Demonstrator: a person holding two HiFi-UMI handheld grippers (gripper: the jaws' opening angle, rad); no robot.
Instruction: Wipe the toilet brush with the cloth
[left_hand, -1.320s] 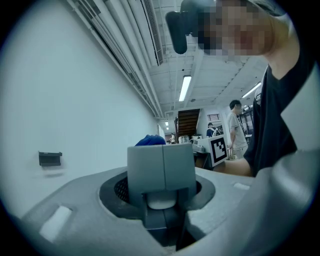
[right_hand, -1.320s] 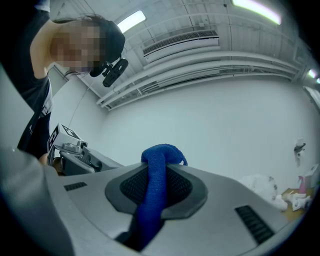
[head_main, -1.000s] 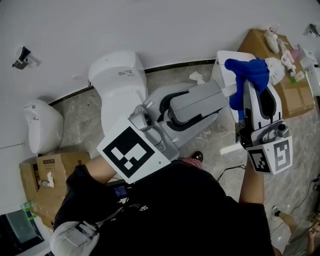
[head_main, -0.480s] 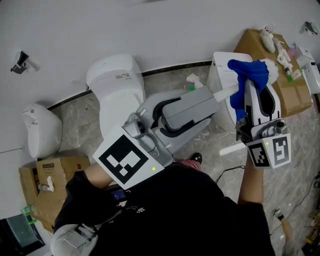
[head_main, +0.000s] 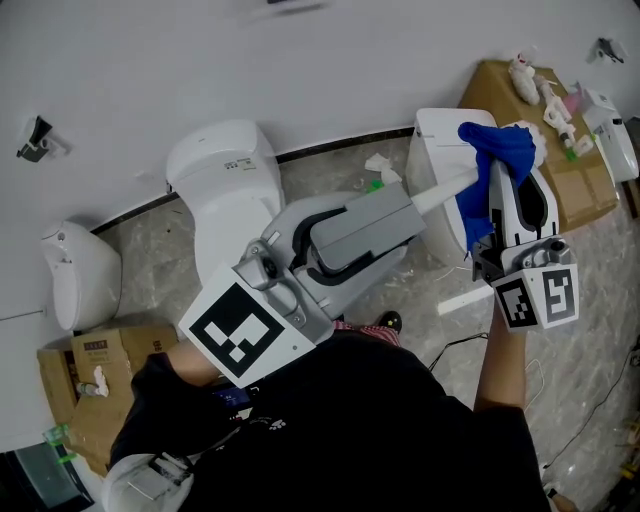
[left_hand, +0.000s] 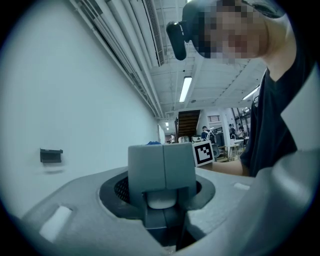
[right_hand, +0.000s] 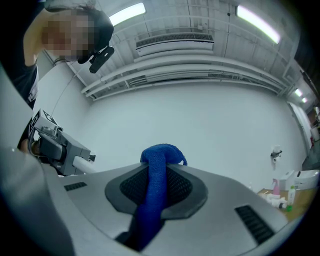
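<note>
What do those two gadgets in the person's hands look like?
The left gripper is a grey, wedge-shaped shell with black trim; the right gripper is white and grey with a black inset. Each carries a white cube printed with black square markers. The person wears a black short-sleeved shirt.

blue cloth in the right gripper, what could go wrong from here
The bunched blue cloth is pinched as a narrow strip in the right gripper, so rubbing might tug it free. The left gripper grips the white toilet brush only at its handle end; sideways pressure from the cloth could twist or lever it loose.
</note>
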